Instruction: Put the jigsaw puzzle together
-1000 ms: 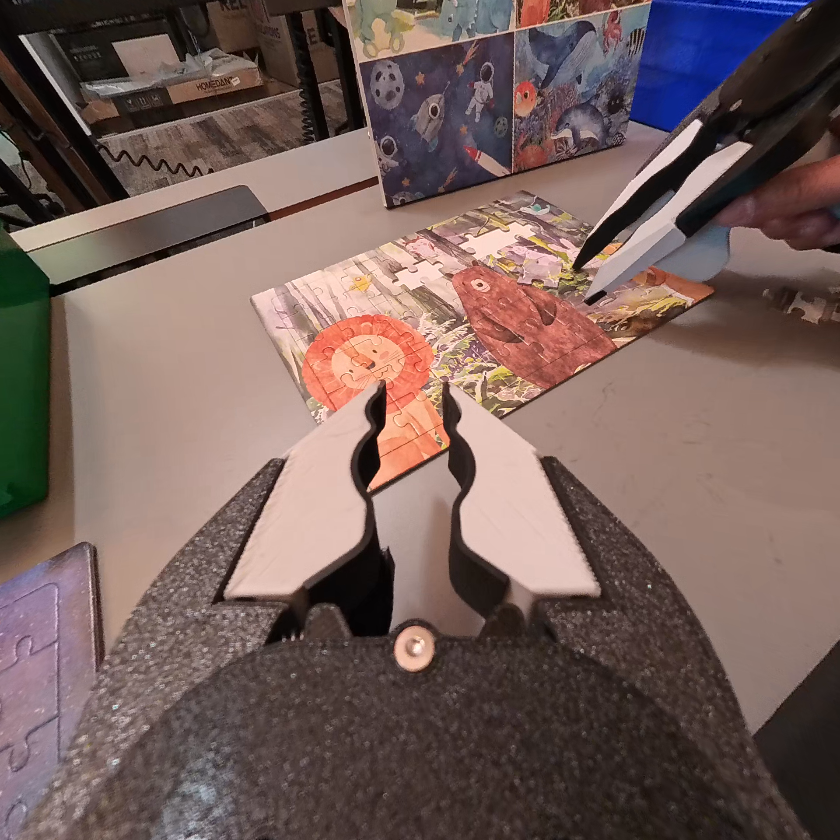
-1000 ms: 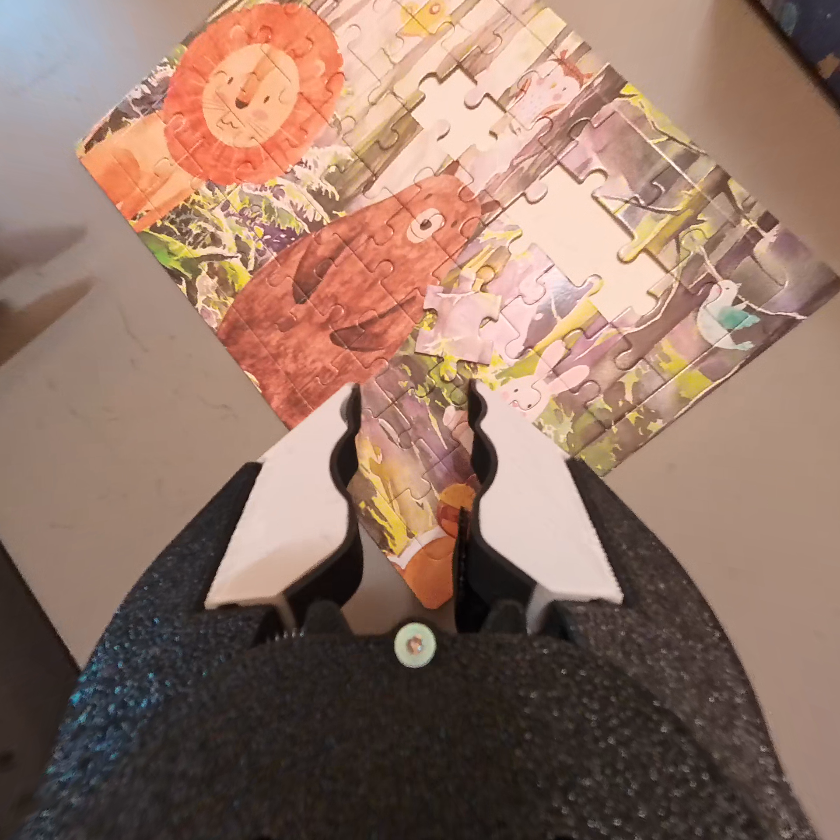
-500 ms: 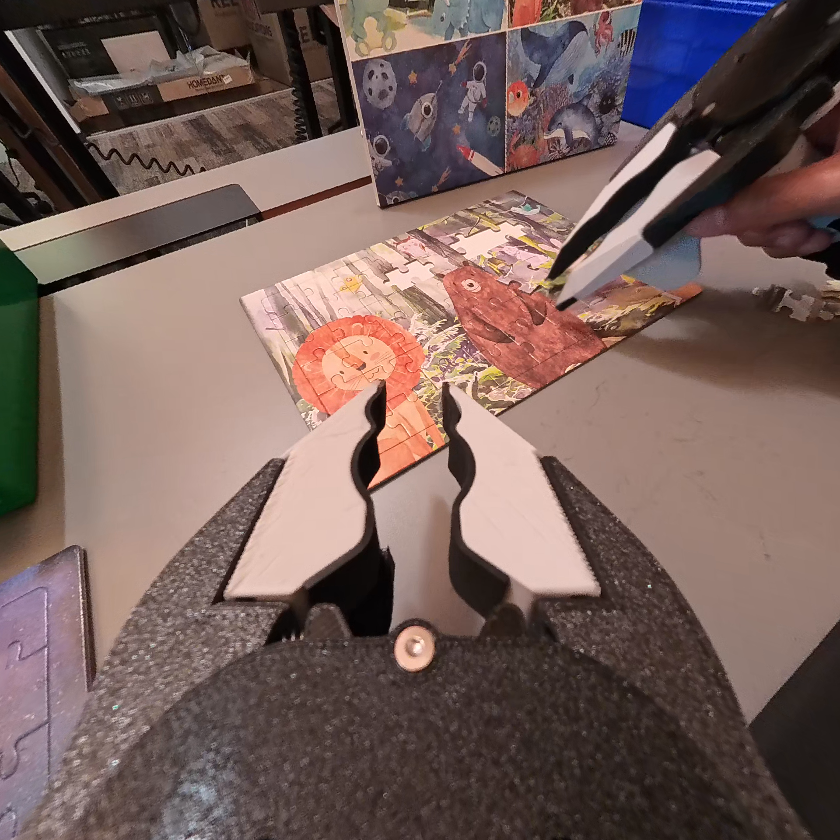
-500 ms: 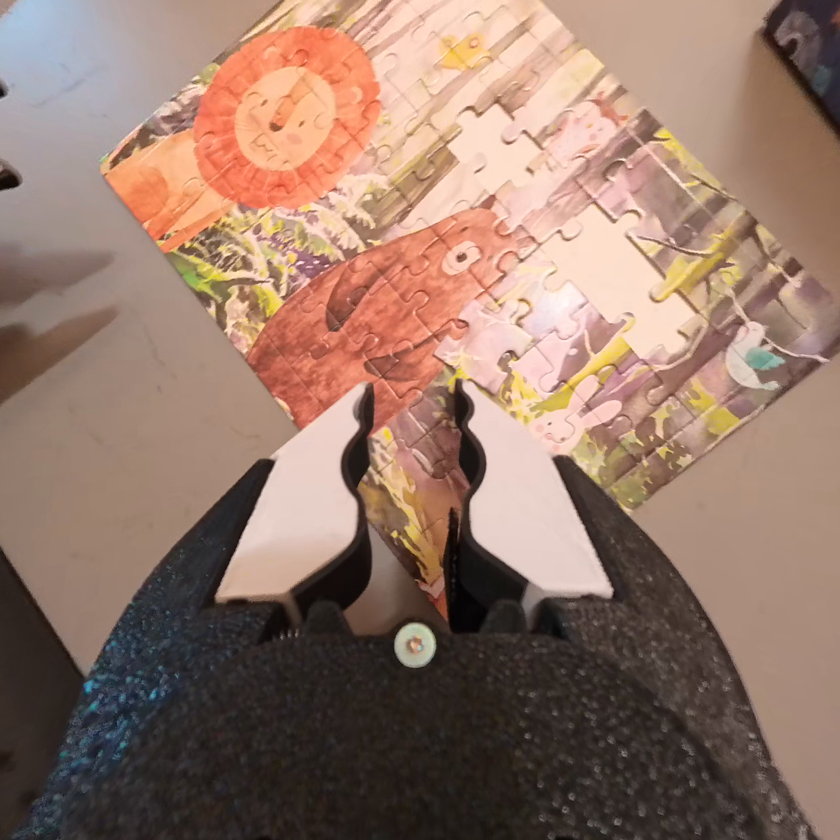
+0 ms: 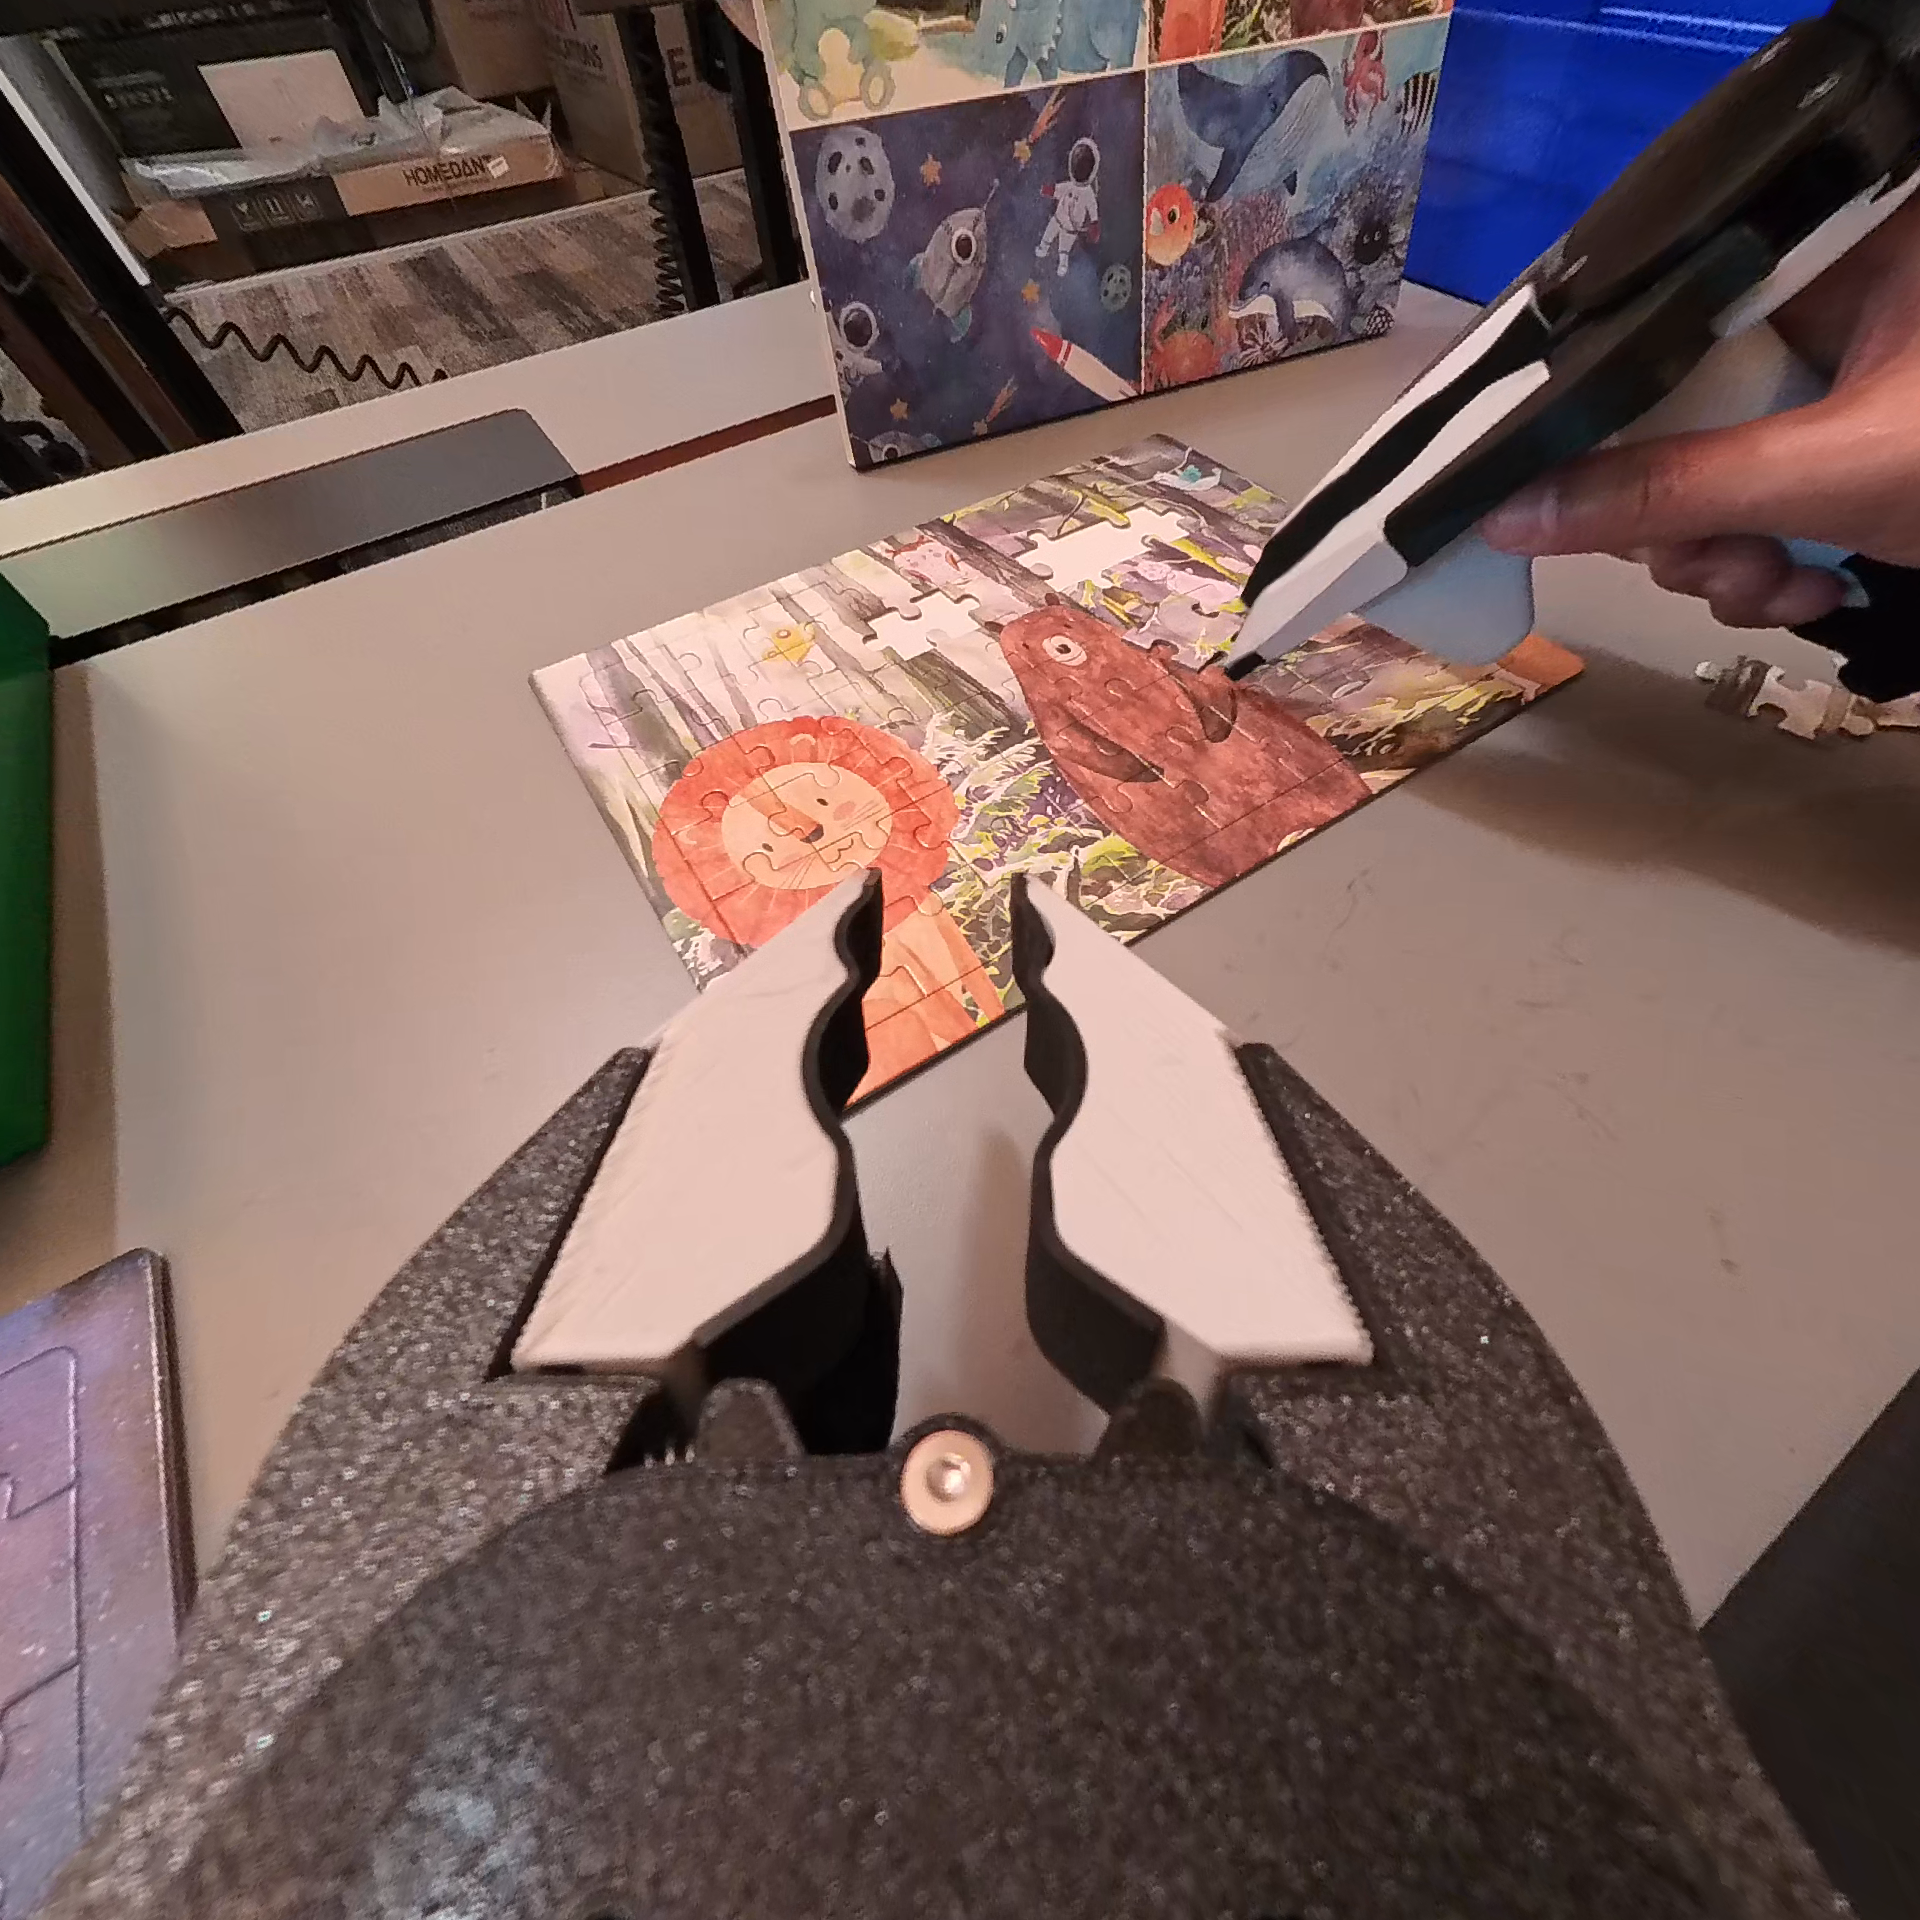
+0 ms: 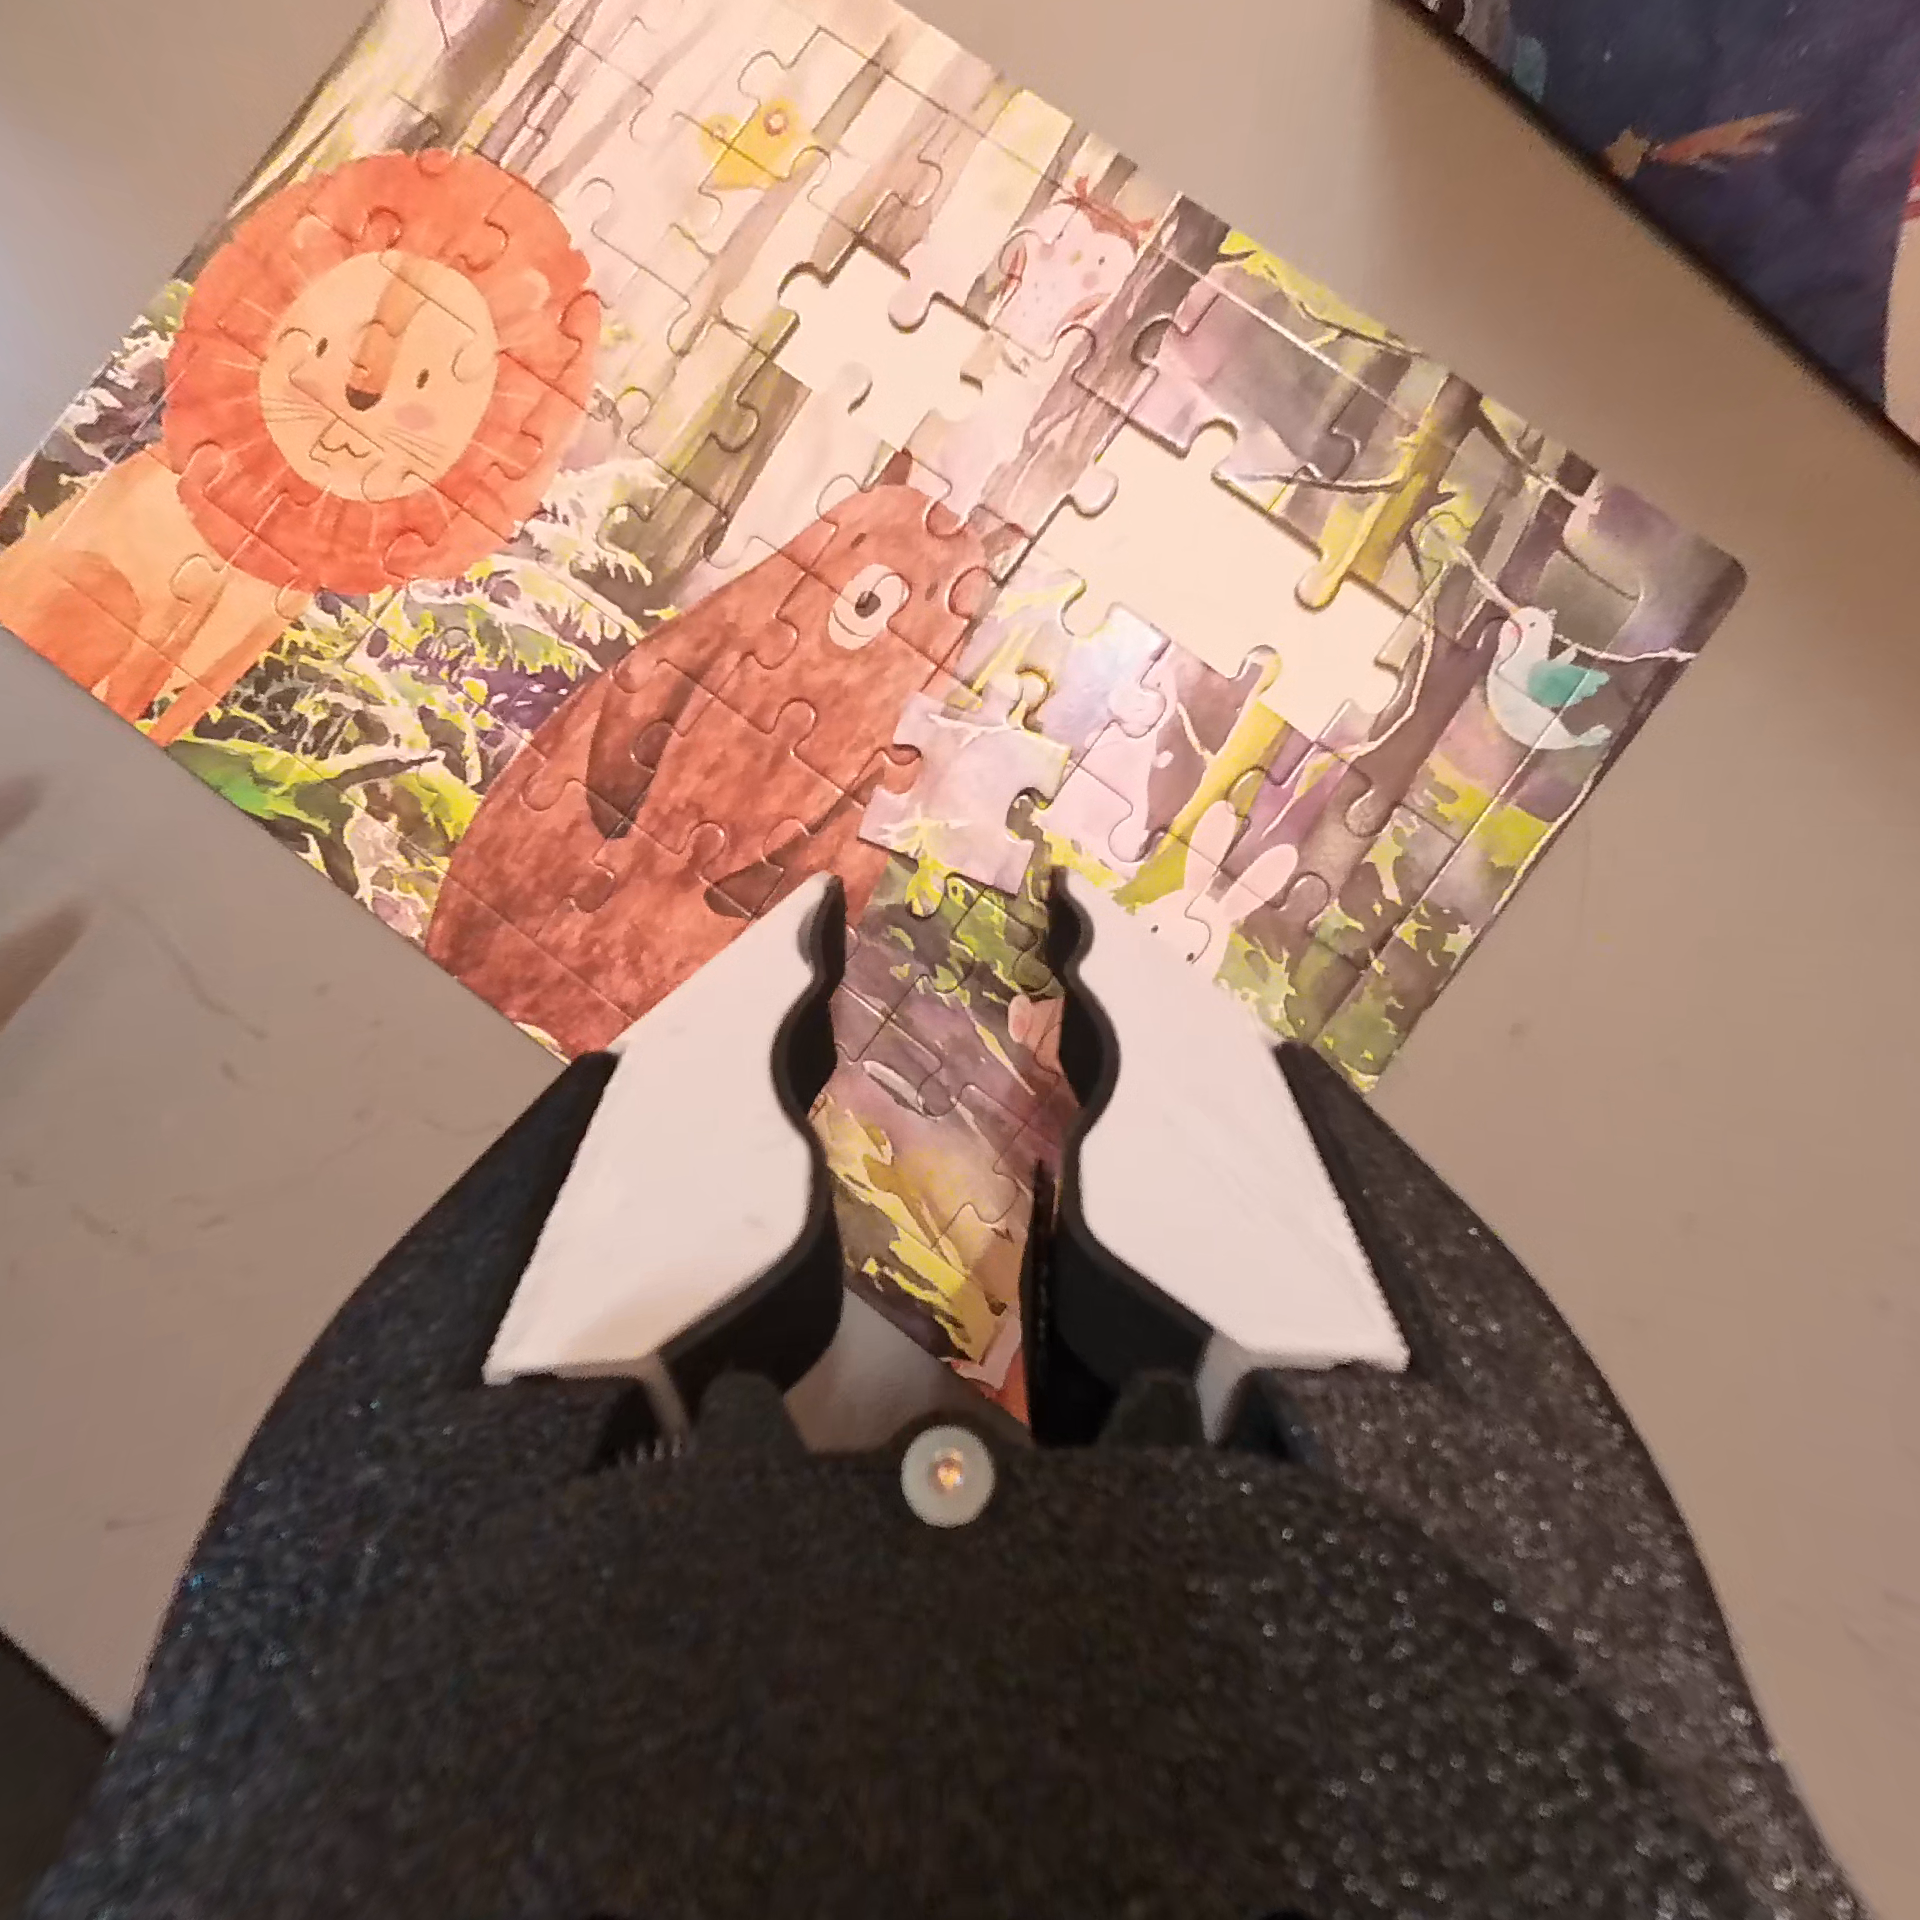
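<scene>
Spreading across most of both views is a pale grey table [image 5: 343, 914], and flat on it lies the jigsaw puzzle [image 6: 665, 582] — a forest picture with an orange lion at one end and a brown bear near the middle. It is mostly assembled, with two bare white gaps [image 6: 1236, 582] among the trees above the bear. Behind it stands the puzzle box [image 5: 1101, 208], printed with space and sea scenes, and a few spare pieces [image 5: 1808, 707] lie on the table to the right, beyond the puzzle's edge.

One loose piece [image 6: 971, 800], pale lilac, rests crooked on top of the finished area beside the bear, not seated in any gap. The right gripper [image 6: 940, 904] is angled steeply down over the puzzle, held by a person's hand [image 5: 1714, 520]; its jaws are spread, empty, with the tips just short of that loose piece. The left gripper [image 5: 945, 894] hangs low over the lion's corner, jaws also parted and holding nothing.

The likely risk is in picking up so thin a piece: the tips may slide it over the glossy surface rather than grip it, or catch and lift neighbouring pieces already joined. With the left gripper not pressing on the puzzle, the whole sheet could shift when pushed.
</scene>
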### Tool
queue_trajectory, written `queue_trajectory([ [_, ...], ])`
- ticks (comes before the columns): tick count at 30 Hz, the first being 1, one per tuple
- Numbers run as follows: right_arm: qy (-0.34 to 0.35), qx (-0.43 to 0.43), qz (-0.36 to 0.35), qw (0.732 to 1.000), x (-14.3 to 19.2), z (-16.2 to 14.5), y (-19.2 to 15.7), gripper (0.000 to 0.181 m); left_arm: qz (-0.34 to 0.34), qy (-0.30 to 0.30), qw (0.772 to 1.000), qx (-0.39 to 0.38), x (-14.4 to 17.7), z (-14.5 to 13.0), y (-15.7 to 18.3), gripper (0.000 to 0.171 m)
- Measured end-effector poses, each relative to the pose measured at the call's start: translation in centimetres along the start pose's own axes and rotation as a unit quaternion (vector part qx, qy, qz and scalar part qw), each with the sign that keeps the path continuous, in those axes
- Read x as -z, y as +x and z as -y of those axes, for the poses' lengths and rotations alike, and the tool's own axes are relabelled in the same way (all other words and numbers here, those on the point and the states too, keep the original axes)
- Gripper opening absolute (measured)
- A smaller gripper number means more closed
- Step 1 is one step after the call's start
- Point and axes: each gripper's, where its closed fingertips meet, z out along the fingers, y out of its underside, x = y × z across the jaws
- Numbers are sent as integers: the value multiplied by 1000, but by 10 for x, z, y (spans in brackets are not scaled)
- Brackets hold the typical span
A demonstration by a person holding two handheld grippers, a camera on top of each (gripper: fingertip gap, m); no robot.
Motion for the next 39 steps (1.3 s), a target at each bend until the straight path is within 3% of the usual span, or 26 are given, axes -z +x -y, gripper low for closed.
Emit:
queue_trajectory([
  [5, 7, -20, -18, 1000, -4, 4, 3, 43, -3, -5, 1000, -4, -1, -2, 2, 24],
  [7, 18, -52, -35, 998, -4, 7, 4, 58, -2, -6, 1000, -5, -1, -2, 2, 24],
  [13, 37, -75, -58, 995, -6, 7, -4, 49, -2, -5, 1000, -3, -1, -2, 2, 24],
  [20, 49, -45, -104, 992, -6, 8, 2, 45, -4, -5, 1000, -1, -1, -2, 2, 24],
  [26, 59, -54, -85, 993, -9, 8, -2, 35, -3, -5, 1000, -1, -1, -2, 2, 24],
  [39, 47, -32, -73, 996, -6, 6, -1, 33, -3, -5, 1000, -4, -1, -2, 3, 24],
])
